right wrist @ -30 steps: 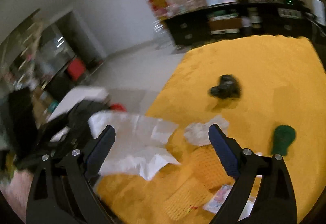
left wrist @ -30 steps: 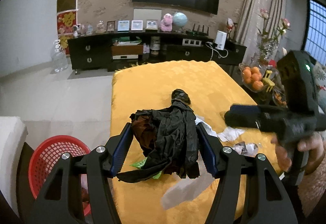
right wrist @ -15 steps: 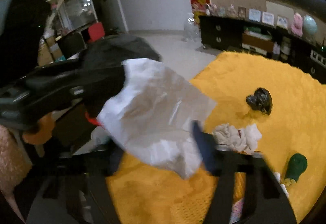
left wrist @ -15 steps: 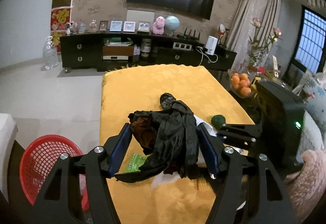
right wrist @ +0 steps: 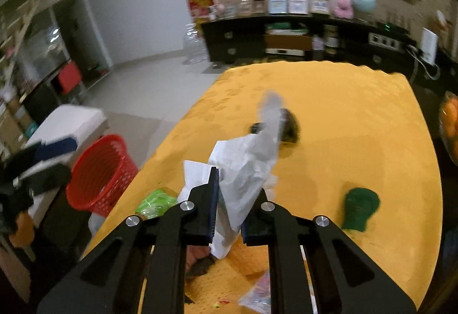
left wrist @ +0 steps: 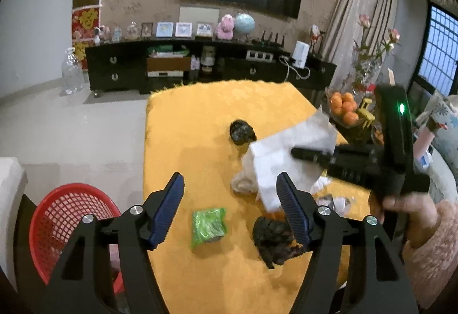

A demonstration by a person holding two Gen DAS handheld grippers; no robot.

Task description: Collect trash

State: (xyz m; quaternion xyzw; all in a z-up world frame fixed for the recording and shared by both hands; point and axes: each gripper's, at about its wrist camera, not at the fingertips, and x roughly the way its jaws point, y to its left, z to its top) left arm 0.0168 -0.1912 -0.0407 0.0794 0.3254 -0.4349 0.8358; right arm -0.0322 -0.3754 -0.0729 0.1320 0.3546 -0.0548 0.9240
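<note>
My left gripper (left wrist: 230, 209) is open and empty above the yellow table (left wrist: 200, 113). A crumpled black and brown wad (left wrist: 273, 238) lies on the table just under its right finger. A green wrapper (left wrist: 207, 225) lies between the fingers' line of sight. My right gripper (right wrist: 229, 208) is shut on a white paper sheet (right wrist: 243, 168), also seen in the left wrist view (left wrist: 283, 159), held above the table. A black ball of trash (left wrist: 242, 132) lies mid-table. A red basket (left wrist: 68, 216) stands on the floor left of the table; it shows in the right wrist view (right wrist: 100, 174).
A green crumpled piece (right wrist: 359, 208) lies on the table's right part. More wrappers (right wrist: 257, 294) lie near the front edge. A bowl of oranges (left wrist: 345, 111) stands right of the table. A white box (right wrist: 65, 122) sits behind the basket. A dark TV cabinet (left wrist: 200, 68) lines the far wall.
My left gripper opened and the black wad dropped onto the table. My right gripper closed on the white paper and lifted it, swinging toward the table's middle.
</note>
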